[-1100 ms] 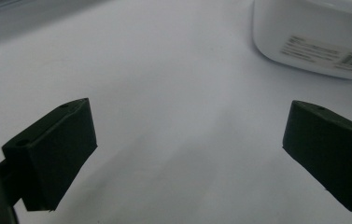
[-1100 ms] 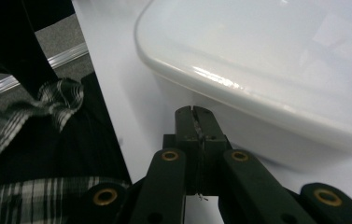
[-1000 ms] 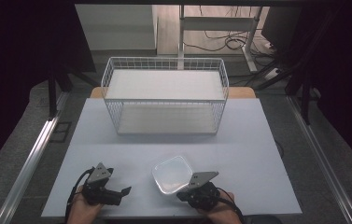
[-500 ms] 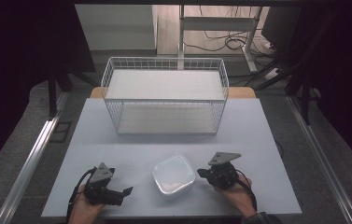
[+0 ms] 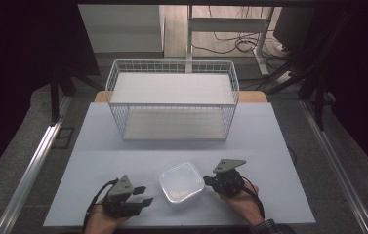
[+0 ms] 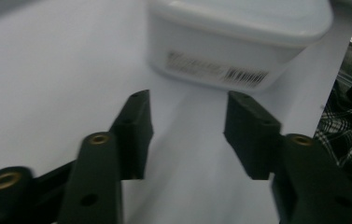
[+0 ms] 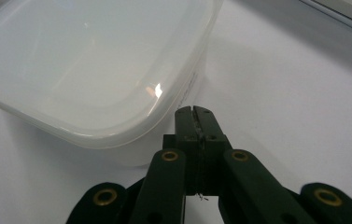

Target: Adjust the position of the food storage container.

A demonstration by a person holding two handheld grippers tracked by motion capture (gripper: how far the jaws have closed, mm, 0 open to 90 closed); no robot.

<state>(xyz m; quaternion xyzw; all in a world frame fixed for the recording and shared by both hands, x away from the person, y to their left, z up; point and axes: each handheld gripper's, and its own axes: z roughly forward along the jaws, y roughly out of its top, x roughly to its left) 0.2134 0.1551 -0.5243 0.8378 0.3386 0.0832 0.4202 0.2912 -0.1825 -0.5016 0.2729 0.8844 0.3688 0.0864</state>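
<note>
While its jaws stand apart with nothing between them, the left hand-held gripper [image 5: 135,195] rests near the desk's [image 5: 98,146] front edge, aimed at the tub [image 5: 181,182], seemingly ready to grasp. The lidded tub sits between both, front centre. The right hand-held gripper [image 5: 210,181], clenched empty, sits just beside it. Open desk separates tub from basket [image 5: 172,105].

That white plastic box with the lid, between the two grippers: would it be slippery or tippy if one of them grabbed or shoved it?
The lidded plastic box looks smooth and glossy, with a glare spot on its lid, so jaws may slip. It sits low and wide on the table, so a push would probably slide it rather than tip it. Its translucent walls suggest it is light.
</note>
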